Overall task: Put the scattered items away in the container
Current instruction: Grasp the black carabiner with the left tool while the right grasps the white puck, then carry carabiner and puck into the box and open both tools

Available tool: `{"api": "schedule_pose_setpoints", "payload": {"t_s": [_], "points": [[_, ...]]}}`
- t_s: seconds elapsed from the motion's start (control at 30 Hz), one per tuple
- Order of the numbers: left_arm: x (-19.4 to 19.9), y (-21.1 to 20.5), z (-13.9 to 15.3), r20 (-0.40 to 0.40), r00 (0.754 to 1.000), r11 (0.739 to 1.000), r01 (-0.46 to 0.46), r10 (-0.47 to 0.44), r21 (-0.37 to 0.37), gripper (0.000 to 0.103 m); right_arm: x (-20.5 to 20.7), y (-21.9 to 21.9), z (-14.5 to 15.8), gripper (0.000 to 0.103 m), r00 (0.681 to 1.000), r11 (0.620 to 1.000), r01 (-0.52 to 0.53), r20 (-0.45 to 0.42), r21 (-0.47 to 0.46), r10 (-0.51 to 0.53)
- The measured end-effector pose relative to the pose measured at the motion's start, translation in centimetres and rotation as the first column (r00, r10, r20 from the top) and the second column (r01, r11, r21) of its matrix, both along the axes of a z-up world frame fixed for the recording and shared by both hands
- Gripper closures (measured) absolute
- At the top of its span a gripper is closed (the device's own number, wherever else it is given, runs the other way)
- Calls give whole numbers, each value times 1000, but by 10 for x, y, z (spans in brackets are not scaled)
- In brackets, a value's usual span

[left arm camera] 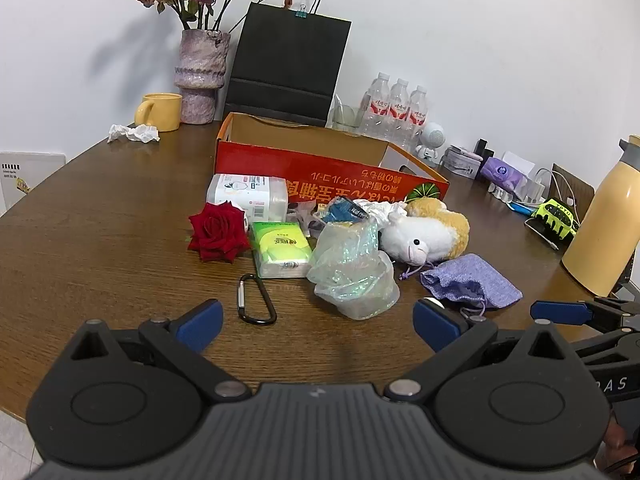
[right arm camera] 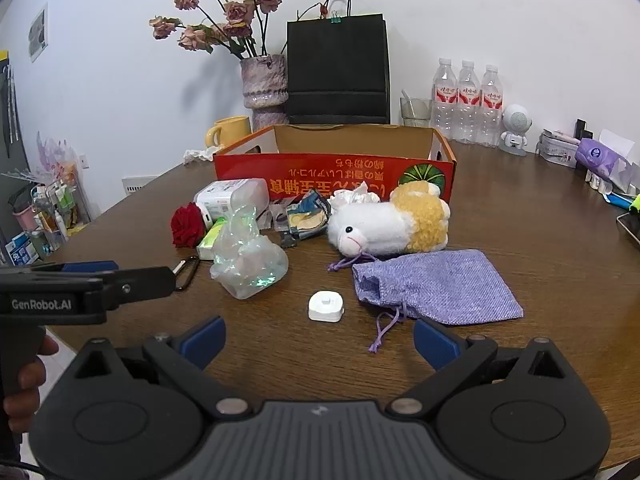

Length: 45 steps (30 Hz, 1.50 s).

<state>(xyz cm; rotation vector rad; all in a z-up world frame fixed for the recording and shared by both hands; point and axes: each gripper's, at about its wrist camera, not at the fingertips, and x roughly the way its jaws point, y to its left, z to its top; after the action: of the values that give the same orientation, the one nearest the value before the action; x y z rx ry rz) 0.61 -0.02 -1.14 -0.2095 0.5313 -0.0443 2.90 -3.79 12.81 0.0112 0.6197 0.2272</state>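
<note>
An open red cardboard box (left arm camera: 320, 168) (right arm camera: 332, 172) stands on the brown table. In front of it lie a red rose (left arm camera: 218, 232) (right arm camera: 187, 225), a green tissue pack (left arm camera: 280, 248), a white wipes pack (left arm camera: 248, 196), a crumpled clear plastic bag (left arm camera: 352, 276) (right arm camera: 248, 256), a white and yellow plush toy (left arm camera: 428, 232) (right arm camera: 392, 224), a purple drawstring pouch (left arm camera: 472, 280) (right arm camera: 436, 284), a black carabiner (left arm camera: 256, 300) and a small white square piece (right arm camera: 326, 306). My left gripper (left arm camera: 318, 324) hovers open before the carabiner and bag. My right gripper (right arm camera: 320, 340) is open just short of the white piece.
At the back stand a vase of dried roses (left arm camera: 202, 76), a yellow mug (left arm camera: 160, 112), a black paper bag (left arm camera: 286, 68), three water bottles (left arm camera: 394, 112) and a small white robot figure (right arm camera: 516, 130). A yellow flask (left arm camera: 604, 224) and cables sit at the right. A hand (right arm camera: 24, 380) holds the left gripper.
</note>
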Motion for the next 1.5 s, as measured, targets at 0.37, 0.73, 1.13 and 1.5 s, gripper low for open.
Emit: {"api": "schedule_pose_setpoints", "payload": {"t_s": [0.37,0.73,1.13,1.5], "points": [[1,-1,-3,-6,1000,1000,-1,1,-2,0,0,0,-1,2,1000,1000,-2,-2,1,2],[32,11,-13,-61,994,996,-84,85,20,9,26,14,-18,25,999,998,-54,4,-16,55],[59,10,-28,-95,989,986,-101,114,133,62,55,23,-37,63,1000,998,-16,-6,-62,16],[54,10,-25,-88,993,988,-63,76,141,98,52,18,-32,78,1000,999,-24,11,-36,25]]}}
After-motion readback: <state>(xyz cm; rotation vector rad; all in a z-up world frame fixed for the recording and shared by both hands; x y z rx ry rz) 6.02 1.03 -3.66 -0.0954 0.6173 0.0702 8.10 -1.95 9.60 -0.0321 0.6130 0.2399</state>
